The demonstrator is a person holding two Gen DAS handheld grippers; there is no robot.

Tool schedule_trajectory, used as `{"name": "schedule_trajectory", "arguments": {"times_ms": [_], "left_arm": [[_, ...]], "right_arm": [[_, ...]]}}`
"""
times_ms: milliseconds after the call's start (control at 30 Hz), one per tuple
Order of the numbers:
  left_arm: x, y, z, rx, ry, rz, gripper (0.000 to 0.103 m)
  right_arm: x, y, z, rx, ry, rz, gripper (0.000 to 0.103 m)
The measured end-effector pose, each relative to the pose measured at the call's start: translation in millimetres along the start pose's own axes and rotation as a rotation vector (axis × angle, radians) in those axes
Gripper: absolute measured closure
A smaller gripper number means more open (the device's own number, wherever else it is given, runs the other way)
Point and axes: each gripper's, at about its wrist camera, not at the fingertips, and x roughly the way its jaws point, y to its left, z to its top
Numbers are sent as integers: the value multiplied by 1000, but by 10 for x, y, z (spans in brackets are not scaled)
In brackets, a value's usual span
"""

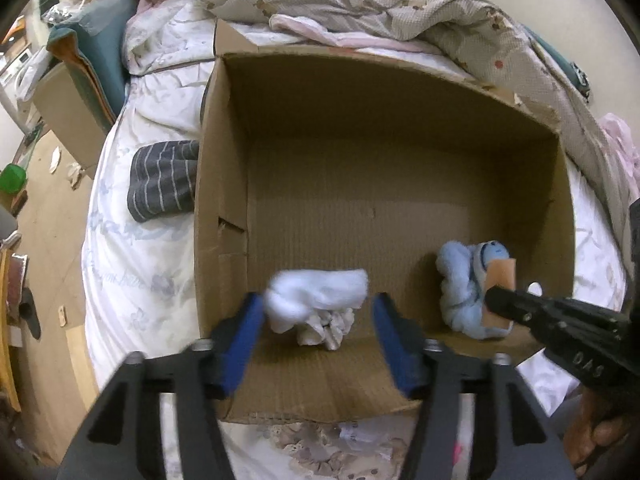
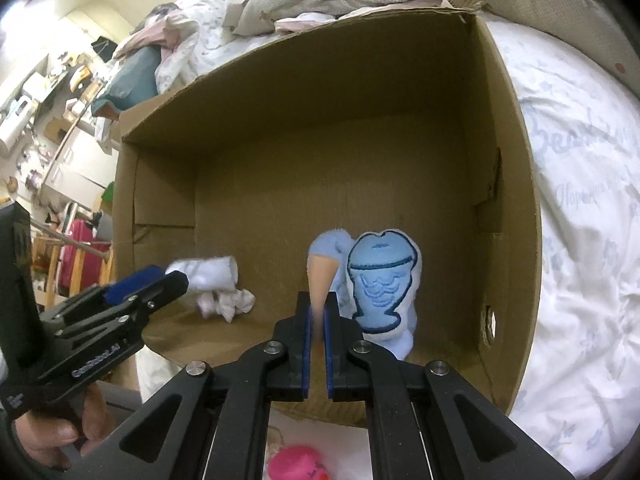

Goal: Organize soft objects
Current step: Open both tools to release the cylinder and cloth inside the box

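An open cardboard box (image 1: 400, 92) (image 2: 508, 128) stands on the bed. A white soft bundle (image 1: 318, 294) (image 2: 208, 276) sits at its near edge, between the spread blue fingers of my left gripper (image 1: 318, 308) (image 2: 160, 276), which is open; whether it rests on the floor I cannot tell. My right gripper (image 2: 319, 308) (image 1: 498, 300) is shut on the tan part (image 2: 320, 276) (image 1: 500, 276) of a light blue plush toy (image 2: 380, 284) (image 1: 464, 284) and holds it inside the box near the right corner.
A grey striped cloth (image 1: 164, 180) lies on the white sheet left of the box. A crumpled beige blanket (image 1: 400, 4) lies behind the box. A pink plush (image 2: 296, 464) lies on the bed in front of it. Cluttered floor and furniture (image 2: 52, 120) are off to the left.
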Motion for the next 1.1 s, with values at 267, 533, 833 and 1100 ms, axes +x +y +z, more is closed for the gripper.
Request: {"name": "schedule_trajectory", "arguments": {"times_ms": [267, 533, 833, 1100], "left_arm": [[-64, -55, -10, 32, -29, -16, 38], [-161, 40, 18, -23, -66, -29, 15], [-305, 24, -24, -30, -92, -18, 14], [-488, 87, -144, -45, -104, 25, 13]], "right_arm": [[-55, 12, 5, -16, -25, 29, 96], [-199, -132, 25, 76, -80, 75, 44], [-319, -34, -2, 43, -116, 53, 36], [-455, 20, -158, 16, -131, 17, 36]]}}
